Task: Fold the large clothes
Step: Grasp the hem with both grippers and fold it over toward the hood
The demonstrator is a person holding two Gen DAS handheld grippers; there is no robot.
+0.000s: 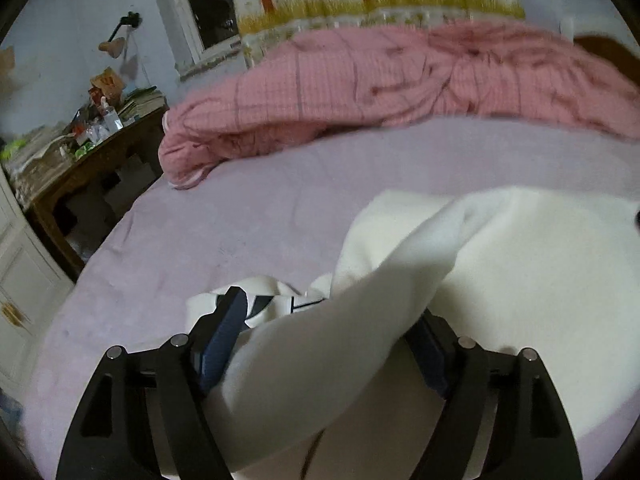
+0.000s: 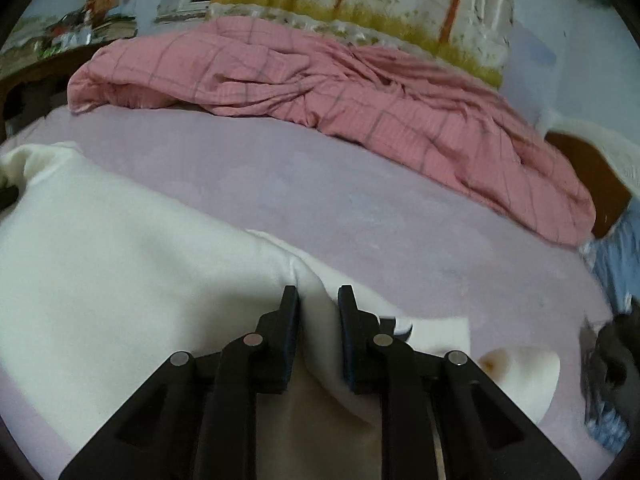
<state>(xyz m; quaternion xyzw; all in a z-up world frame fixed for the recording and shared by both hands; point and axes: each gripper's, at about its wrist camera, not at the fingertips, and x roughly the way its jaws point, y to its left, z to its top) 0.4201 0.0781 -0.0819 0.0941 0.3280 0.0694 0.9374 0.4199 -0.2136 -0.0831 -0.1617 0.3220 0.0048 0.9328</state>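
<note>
A large white garment lies spread on the lilac bed sheet. In the left wrist view a thick fold of it rises from the bed and fills the gap between the blue pads of my left gripper, draping over the right finger; a black-and-white printed patch shows beside the left fingertip. In the right wrist view the white garment stretches off to the left, and my right gripper is shut narrowly on a raised ridge at its edge.
A crumpled pink checked quilt lies along the far side of the bed. A cluttered wooden desk stands left of the bed. Blue cloth and a dark object sit at the right edge.
</note>
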